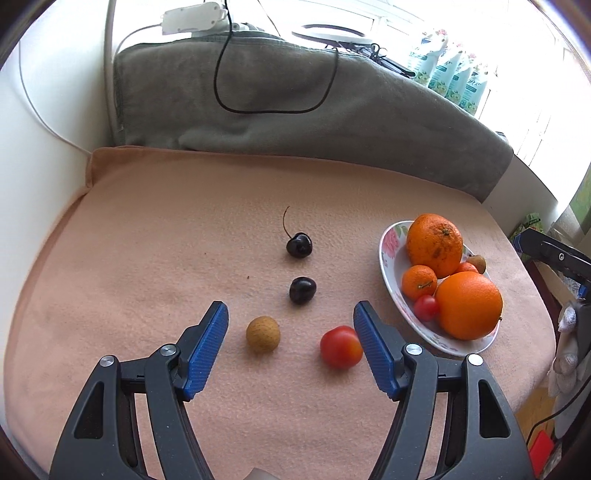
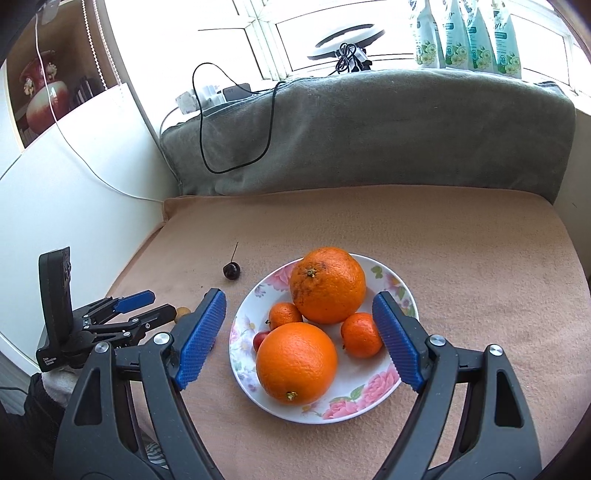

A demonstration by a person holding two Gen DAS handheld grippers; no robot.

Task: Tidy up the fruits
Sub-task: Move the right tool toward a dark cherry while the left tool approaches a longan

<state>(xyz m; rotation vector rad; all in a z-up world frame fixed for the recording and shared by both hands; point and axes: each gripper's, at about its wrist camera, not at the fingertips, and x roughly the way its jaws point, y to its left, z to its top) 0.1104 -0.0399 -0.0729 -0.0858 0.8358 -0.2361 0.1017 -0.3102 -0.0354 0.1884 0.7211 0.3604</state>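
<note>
A floral plate (image 2: 354,402) (image 1: 388,251) on the peach cloth holds two big oranges (image 2: 296,363), two mandarins (image 2: 361,335) and a small red tomato (image 2: 260,339). On the cloth lie two dark cherries (image 1: 299,244) (image 1: 302,290), a tan longan (image 1: 263,334) and a red tomato (image 1: 340,347). My left gripper (image 1: 291,310) is open just above the cloth, the longan and tomato between its fingers; it also shows in the right wrist view (image 2: 147,304). My right gripper (image 2: 299,299) is open over the plate, empty.
A grey blanket (image 1: 280,107) with a black cable (image 1: 236,107) rises behind the cloth. A white wall (image 2: 81,192) bounds the left. Bottles (image 2: 465,33) and a ring light (image 2: 347,40) stand on the sill. The cloth's right edge (image 1: 532,295) drops off beside the plate.
</note>
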